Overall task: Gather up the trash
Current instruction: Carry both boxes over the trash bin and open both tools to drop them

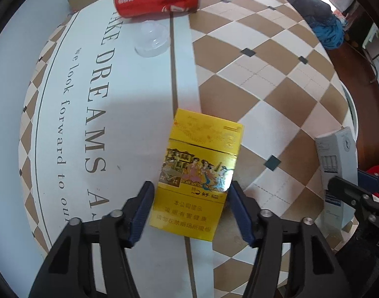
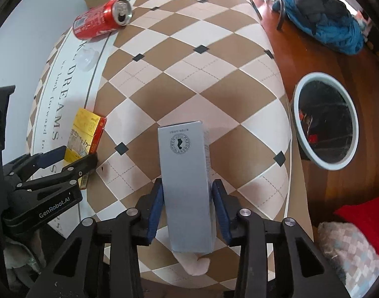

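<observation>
On the checkered tablecloth (image 2: 189, 79), a grey carton (image 2: 187, 186) is being bracketed near the table's right edge by the right gripper (image 2: 189, 206), jaws apart beside its long sides. The yellow cigarette pack (image 1: 199, 171), lying toward the left edge, is being straddled by the left gripper (image 1: 190, 211), jaws likewise apart. Each should be squeezed squarely across the flat sides before being carried to the bin (image 2: 324, 121).

Your daylight enters far right, blown out; yellow pack (image 1: 199, 171) shows glare; fisheye bends edges, corners dark.
</observation>
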Motion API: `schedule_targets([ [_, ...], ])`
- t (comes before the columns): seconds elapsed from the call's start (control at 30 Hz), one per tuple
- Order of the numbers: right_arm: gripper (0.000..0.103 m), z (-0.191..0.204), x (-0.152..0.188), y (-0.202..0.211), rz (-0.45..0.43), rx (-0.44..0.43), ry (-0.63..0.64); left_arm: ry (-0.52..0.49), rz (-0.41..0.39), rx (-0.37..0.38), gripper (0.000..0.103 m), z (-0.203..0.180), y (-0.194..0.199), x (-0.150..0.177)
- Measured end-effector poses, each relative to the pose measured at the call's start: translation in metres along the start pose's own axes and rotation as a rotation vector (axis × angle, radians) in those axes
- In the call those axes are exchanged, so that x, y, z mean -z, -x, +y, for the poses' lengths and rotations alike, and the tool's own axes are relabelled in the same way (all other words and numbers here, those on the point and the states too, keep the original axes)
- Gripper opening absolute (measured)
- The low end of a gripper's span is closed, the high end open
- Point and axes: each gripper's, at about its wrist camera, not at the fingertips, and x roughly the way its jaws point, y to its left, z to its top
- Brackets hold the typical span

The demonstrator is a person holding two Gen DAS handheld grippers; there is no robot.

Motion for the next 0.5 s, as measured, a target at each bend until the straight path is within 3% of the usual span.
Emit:
schedule_targets([
  [0.23,0.039,-0.001,0.011,0.024,-0.095,-0.046,-0.021,0.014,-0.073,-0.041,0.056,-0.01,0.031,0.019],
  [0.5,0.039,-0.035,0.024,0.104,-0.26,-0.163,-0.084,0.042,-0.255,-0.021,0.056,-0.042,0.124,0.035],
])
